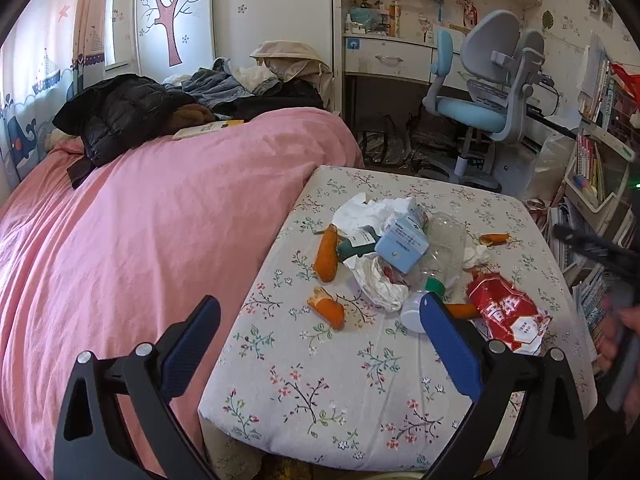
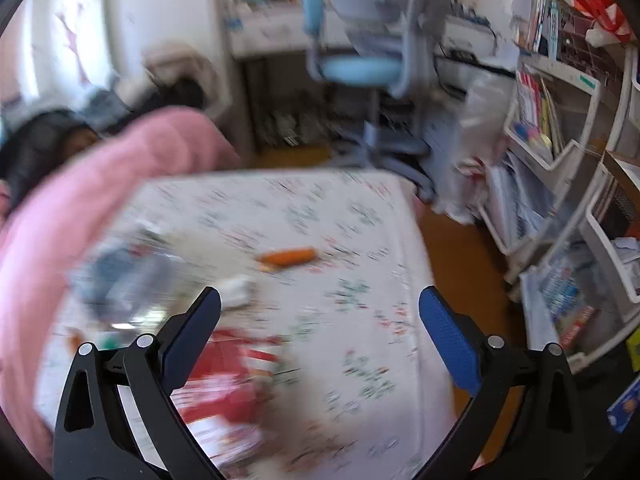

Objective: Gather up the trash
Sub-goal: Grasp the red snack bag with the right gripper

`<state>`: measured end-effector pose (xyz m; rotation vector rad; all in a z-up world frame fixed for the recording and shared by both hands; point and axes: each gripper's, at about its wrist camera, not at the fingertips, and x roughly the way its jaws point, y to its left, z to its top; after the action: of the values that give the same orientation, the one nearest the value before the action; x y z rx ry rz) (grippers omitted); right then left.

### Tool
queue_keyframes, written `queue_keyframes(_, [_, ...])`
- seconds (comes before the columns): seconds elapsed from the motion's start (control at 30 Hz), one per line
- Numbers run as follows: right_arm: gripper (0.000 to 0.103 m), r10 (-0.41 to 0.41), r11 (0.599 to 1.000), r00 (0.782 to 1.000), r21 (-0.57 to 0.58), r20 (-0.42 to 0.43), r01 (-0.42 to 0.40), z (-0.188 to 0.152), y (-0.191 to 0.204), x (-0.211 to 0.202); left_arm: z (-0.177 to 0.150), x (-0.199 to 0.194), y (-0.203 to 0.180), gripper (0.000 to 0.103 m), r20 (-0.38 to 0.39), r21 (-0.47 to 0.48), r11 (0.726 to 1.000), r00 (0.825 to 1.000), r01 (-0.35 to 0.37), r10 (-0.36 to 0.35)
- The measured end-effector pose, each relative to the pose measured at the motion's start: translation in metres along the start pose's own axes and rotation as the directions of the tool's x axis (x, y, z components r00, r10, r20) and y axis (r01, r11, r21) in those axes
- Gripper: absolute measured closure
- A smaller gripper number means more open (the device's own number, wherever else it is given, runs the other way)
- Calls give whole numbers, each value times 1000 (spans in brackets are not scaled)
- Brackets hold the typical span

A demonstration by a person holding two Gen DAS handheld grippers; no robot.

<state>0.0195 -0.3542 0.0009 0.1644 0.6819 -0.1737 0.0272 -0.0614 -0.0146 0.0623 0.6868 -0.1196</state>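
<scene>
Trash lies in a heap on the floral-covered table [image 1: 320, 392]: crumpled white paper [image 1: 372, 210], a light blue carton [image 1: 402, 246], a clear plastic bottle [image 1: 446, 254], a red snack bag [image 1: 506, 312], a white cap [image 1: 412, 312] and orange peel pieces [image 1: 327, 254]. My left gripper [image 1: 320, 310] is open and empty, above the table's near left side, short of the heap. My right gripper [image 2: 320, 302] is open and empty over the table; its view is motion-blurred, showing the red bag [image 2: 224, 376] and an orange peel [image 2: 288, 257].
A bed with a pink cover [image 1: 140, 220] and piled clothes [image 1: 132, 112] borders the table's left side. A blue desk chair [image 1: 476, 112] and desk stand behind. Bookshelves [image 2: 560, 128] line the right, with bare floor [image 2: 452, 248] between them and the table.
</scene>
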Motion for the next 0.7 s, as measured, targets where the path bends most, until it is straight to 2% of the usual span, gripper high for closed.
queue_keyframes(0.07, [7,40,999,998,-34,53,-38,-5,13,-30,-1,-4,-1,8,5,11,1000,1000,1,-1])
queue_keyframes(0.17, [7,62,996,993,-76,100,-54,-18,29,-64,-4,-11,-2,8,17,25,1000,1000,10,-10])
queue_keyframes(0.33, [7,102,991,988,-94,119,-91,-32,46,-91,-12,-26,-5,8,46,47,998,998,31,-33])
queue_keyframes(0.47, [7,103,986,987,-146,122,-84,-33,62,-93,-15,-25,-8,8,56,80,997,998,18,-23])
queue_keyframes(0.7, [7,118,967,988,-239,102,-91,-40,90,-86,-14,-24,-4,8,50,49,998,998,42,-44])
